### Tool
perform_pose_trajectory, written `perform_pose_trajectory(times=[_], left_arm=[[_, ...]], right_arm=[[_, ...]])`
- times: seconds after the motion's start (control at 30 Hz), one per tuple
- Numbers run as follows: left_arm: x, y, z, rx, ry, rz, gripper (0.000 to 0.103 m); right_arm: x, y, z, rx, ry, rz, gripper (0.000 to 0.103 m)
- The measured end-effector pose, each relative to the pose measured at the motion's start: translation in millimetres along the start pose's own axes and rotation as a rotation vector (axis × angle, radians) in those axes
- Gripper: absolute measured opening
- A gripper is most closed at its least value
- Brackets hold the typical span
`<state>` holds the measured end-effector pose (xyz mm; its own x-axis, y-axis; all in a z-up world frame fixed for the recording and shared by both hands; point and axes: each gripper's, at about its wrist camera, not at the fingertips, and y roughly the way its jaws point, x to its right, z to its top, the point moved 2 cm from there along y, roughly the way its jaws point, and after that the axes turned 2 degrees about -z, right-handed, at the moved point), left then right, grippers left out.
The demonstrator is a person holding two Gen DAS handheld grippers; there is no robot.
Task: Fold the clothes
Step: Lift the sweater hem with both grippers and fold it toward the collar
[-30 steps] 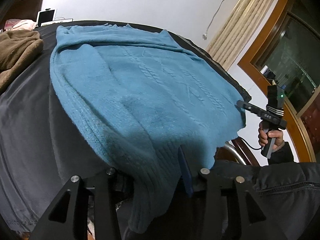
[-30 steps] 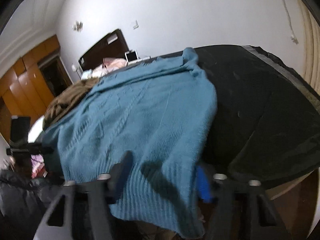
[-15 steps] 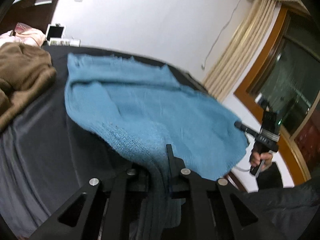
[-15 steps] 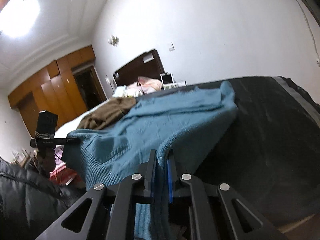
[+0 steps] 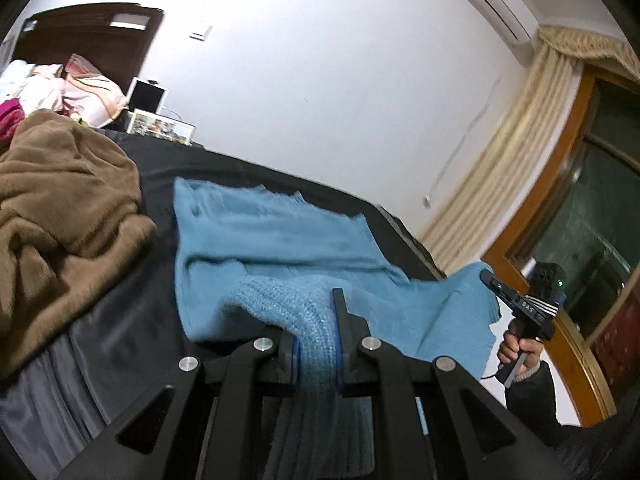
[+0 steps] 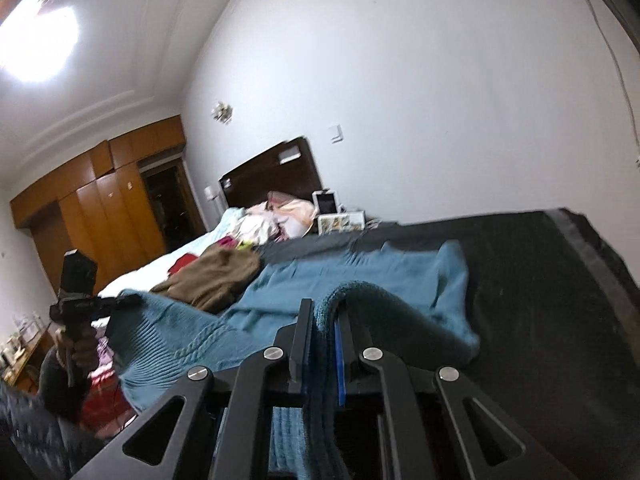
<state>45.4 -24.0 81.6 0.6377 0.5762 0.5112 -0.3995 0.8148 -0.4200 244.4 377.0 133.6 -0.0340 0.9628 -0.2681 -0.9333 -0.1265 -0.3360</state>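
A blue knitted sweater [image 5: 272,236] lies on a bed under a dark cover [image 5: 120,320], its near hem lifted off the bed. My left gripper [image 5: 316,320] is shut on the ribbed hem at one corner, and knit bunches between its pads. My right gripper [image 6: 322,320] is shut on the other hem corner, where the fabric arches up over the fingers. In the left wrist view the right gripper [image 5: 490,278] shows at the far right with sweater cloth hanging from it. The right wrist view has the left gripper [image 6: 134,300] at the left, likewise clamped on the blue sweater [image 6: 360,276].
A brown garment [image 5: 60,208] is heaped on the bed left of the sweater. Pillows and clothes [image 5: 80,88] pile up by the dark headboard [image 6: 272,172]. Curtains [image 5: 508,152] and a wood-framed window stand on the right, a wooden wardrobe [image 6: 100,208] on the far left.
Both grippers closed on the sweater's hem corners and rose with them, so the near part of the sweater came up off the bed edge. Both views tilted upward.
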Motion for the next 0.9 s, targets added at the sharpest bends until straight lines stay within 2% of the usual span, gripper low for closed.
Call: perform_pose_trajectory(times=[0.2,0.43,0.63,0.9], left_arm=[[-23,20,38,0.012,-0.043,0.025,0.014],[-56,70,81,-0.038,-0.125,0.072,0.014],[-88,128,99,-0.108,-0.198,0.123,0.014],[-129,184,109,-0.175,-0.305,0.159,0.014]], right_arm=[[18,47,43,0.002,0.047,-0.082,0.010],[60,112,74,-0.040,0.155,-0.177,0.010],[100,170,70,-0.124,0.214,-0.255,0.010],[150,214,56,-0.189,0.301,-0.330,0.010]])
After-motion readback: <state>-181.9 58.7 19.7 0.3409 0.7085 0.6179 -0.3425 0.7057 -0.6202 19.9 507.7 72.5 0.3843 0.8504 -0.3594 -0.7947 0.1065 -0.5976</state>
